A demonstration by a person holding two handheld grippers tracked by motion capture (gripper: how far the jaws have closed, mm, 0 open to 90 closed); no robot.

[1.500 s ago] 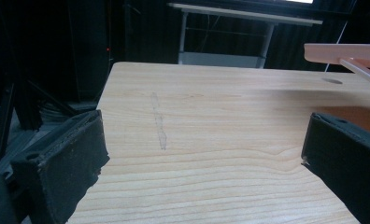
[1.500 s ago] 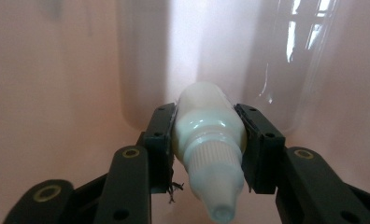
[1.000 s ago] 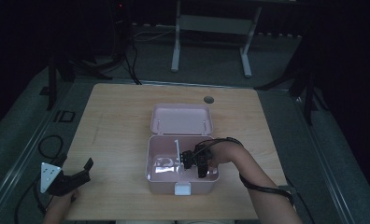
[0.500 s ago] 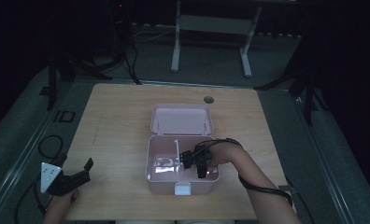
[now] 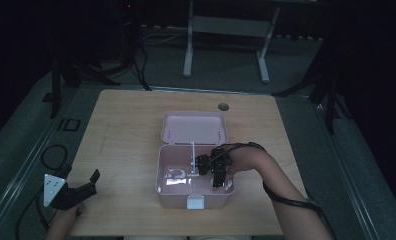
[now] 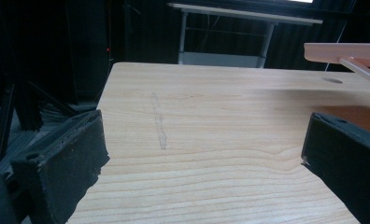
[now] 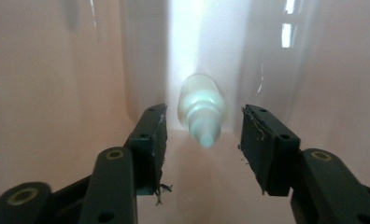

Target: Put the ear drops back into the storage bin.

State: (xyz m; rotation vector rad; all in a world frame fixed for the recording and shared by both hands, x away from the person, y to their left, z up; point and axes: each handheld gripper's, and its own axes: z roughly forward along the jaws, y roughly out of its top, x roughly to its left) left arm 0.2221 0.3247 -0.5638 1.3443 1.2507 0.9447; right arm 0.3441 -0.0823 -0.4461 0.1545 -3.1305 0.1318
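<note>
An open pink box (image 5: 159, 172) stands mid-table with its lid (image 5: 193, 127) folded back. My right gripper (image 5: 208, 172) reaches into the box from the right. Its jaws have just been opening. Seen from the right gripper (image 7: 202, 140), a small clear bottle with a nozzle tip (image 7: 199, 109) lies on the pink floor between the jaws, and neither pad touches it. My left gripper (image 5: 88, 185) rests at the table's near left corner. Its jaws (image 6: 202, 154) stand wide open over bare wood with nothing between them.
A thin white rod (image 5: 192, 152) stands upright inside the box, close to the right gripper. Something pale and glossy (image 5: 175, 175) lies in the box's left half. A white latch (image 5: 196, 201) sits on its front wall. The wooden table (image 5: 126, 130) has a round hole (image 5: 223, 106) at the back.
The right gripper's jaws have parted and the hand has lifted slightly inside the box. The left gripper has stayed where it was.
</note>
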